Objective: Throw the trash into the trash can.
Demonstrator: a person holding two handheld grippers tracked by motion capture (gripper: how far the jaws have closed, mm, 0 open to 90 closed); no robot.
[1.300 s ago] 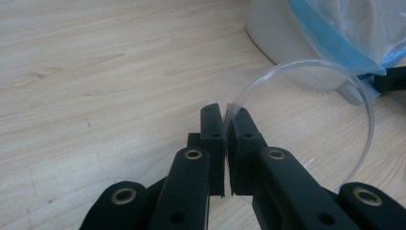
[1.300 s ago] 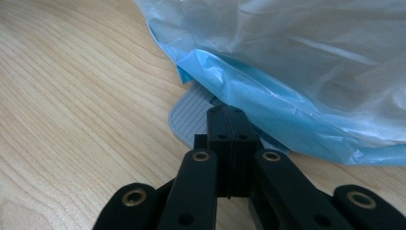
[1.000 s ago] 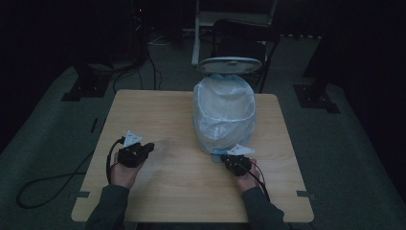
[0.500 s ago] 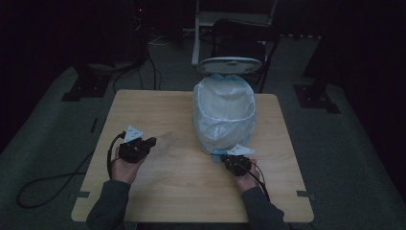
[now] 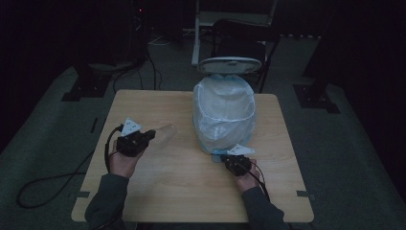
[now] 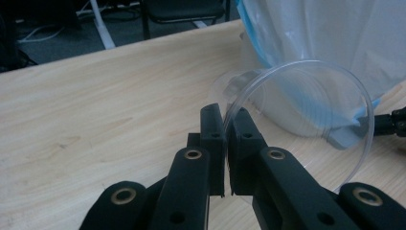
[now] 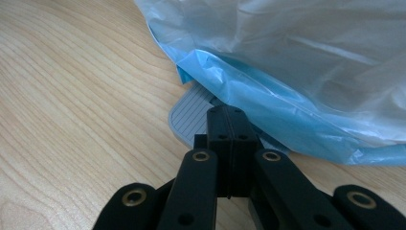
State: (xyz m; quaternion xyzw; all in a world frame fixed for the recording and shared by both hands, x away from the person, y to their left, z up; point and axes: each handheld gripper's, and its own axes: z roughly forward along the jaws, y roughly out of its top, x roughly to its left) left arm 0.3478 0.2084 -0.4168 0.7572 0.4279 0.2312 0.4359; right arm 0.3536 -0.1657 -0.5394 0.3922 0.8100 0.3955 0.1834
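Cup of clear plastic is held by its rim between the fingers of the left gripper, which are closed narrowly on the thin wall; the cup lies on its side, lifted a little above the bench, with its mouth turned toward the camera of the left gripper view. Near it, further to the right, a bin lined with a pale bag is standing, with its lid raised. The right gripper is closed with nothing between its fingers and is pressed on the grey pedal at the foot of the bin.

For this step to be done well, the pedal should be kept pressed, so that the lid is not dropped. The cup should be carried over the rim of the bag before the grip is loosened, because the hold is only on a thin edge and the cup can be turned or slipped easily.

Inside of the bin cannot be seen well in the dim high view. The bottom of the cup is hard to make out against the bag, and the right side of its rim is partly hidden behind the finger. How deep the rim is sitting between the pads cannot be told.
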